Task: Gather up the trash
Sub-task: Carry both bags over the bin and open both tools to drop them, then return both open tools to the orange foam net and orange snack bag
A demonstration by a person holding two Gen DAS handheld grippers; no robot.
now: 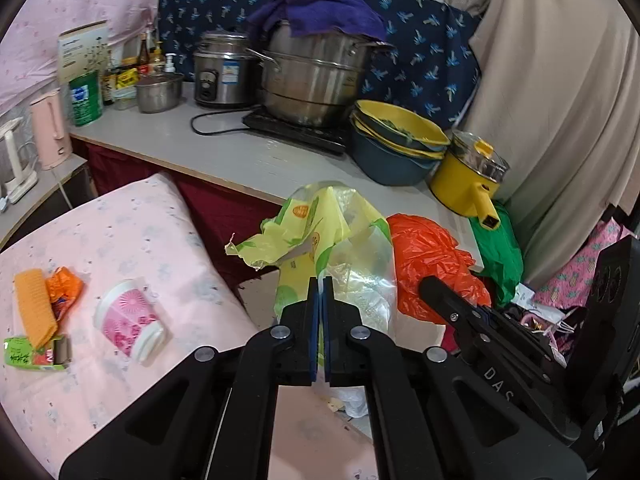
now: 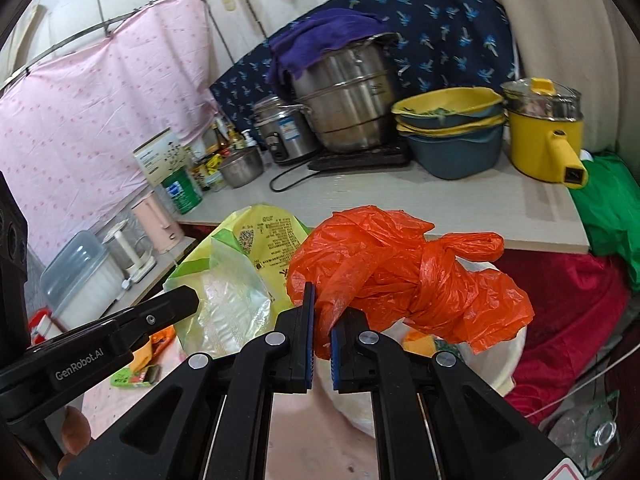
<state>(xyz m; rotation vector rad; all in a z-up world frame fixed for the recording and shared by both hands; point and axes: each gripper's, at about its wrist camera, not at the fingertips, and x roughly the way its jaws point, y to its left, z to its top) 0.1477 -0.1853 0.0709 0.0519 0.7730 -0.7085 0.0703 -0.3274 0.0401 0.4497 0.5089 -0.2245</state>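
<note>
- Left gripper (image 1: 321,280) is clamped on the yellow-green plastic bag (image 1: 320,232); right gripper (image 2: 320,300) is pinched on the orange plastic bag (image 2: 400,272).
- Both bags are judged light, limp and slippery; bunched folds are best gripped.

1. A steamer pot (image 1: 316,80) stands on a cooktop (image 1: 296,132) at twelve o'clock on the counter (image 1: 224,152).
2. A rice cooker (image 1: 224,72) sits at its nine o'clock; stacked basins (image 1: 396,144) at its three.
3. A paper cup (image 1: 128,320) lies on the bedding (image 1: 132,232) at eight o'clock, wrappers (image 1: 44,304) left of it.
</note>
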